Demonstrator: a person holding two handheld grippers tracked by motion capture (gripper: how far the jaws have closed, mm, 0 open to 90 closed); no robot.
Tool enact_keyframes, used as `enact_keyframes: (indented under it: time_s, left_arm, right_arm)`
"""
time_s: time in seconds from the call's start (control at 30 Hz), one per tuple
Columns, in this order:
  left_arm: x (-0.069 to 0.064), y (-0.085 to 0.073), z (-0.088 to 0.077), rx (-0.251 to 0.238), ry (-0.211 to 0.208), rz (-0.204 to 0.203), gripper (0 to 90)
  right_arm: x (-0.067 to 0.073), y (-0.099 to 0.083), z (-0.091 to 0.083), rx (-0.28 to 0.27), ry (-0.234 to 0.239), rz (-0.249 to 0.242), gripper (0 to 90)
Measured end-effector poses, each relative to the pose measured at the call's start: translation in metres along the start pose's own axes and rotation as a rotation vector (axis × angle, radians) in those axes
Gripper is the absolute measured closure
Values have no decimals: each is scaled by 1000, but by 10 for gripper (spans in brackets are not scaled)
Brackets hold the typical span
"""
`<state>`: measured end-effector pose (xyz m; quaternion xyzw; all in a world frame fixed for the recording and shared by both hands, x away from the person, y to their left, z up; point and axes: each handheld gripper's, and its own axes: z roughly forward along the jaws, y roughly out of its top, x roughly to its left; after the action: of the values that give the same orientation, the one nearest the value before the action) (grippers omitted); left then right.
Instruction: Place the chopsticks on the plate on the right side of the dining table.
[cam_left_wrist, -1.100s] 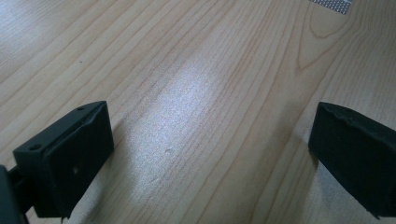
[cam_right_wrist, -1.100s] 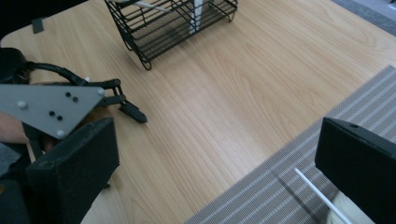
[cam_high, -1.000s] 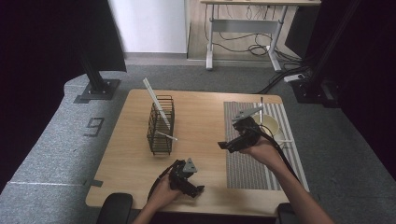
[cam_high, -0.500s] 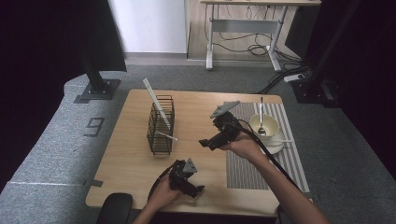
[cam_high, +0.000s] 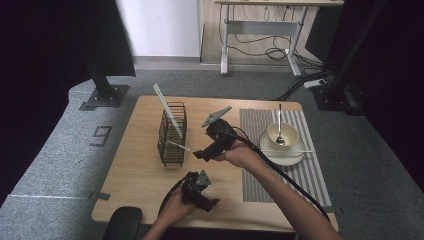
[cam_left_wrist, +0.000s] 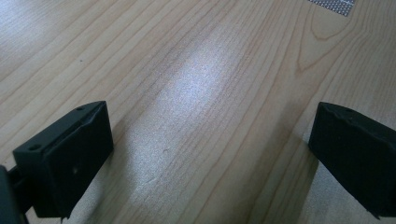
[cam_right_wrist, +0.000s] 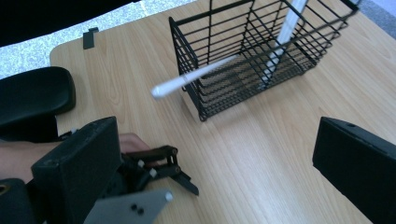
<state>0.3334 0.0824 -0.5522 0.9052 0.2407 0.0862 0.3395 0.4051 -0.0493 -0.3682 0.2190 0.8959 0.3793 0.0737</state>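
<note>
High view: floor marking "9" (cam_high: 101, 135)

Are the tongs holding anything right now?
No. The right tongs are open with bare table between the jaws, short of the white stick poking from the basket. The left tongs are open over bare wood.

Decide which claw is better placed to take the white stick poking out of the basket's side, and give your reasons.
Right. The right claw is open beside the stick that pokes from the basket, and its jaws face it. The left claw, also open, sits low at the table's near edge, facing bare wood.
</note>
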Motion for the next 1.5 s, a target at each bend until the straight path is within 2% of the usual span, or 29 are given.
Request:
enact_keyframes:
  time_s: [0.27,0.37,0.57,0.67,0.73,0.87,0.9,0.97,1.1,1.2,1.33,1.5]
  left_arm:
    - [-1,0,0,-1,0,-1,0]
    - [-1,0,0,0,0,0,0]
    - [-1,0,0,0,-1,-1,0]
    - [-1,0,0,1,0,-1,0]
    - [-1,0,0,2,-1,1,0]
    - [-1,0,0,5,0,2,0]
    - [-1,0,-1,8,0,3,0]
    - [-1,0,0,6,0,1,0]
    - [-1,0,-1,6,0,0,0]
    - [0,0,-1,10,-1,5,0]
    - [0,0,0,5,0,4,0]
    - [0,0,0,5,-2,5,0]
  right_arm:
    - [5,9,18,-9,11,14,56]
    - [10,12,27,-24,35,8,132]
    - [13,13,39,-14,49,12,191]
    - [13,12,44,-13,47,18,285]
    - [14,11,46,-13,51,17,380]
    - [15,10,49,-21,59,13,475]
    - [16,11,50,-24,54,13,531]
    - [17,11,50,-25,52,9,553]
    - [18,10,51,-19,40,1,641]
    - [19,10,51,-21,27,-3,655]
    - [22,12,47,-27,-52,-41,709]
    - [19,13,43,-22,-109,-67,748]
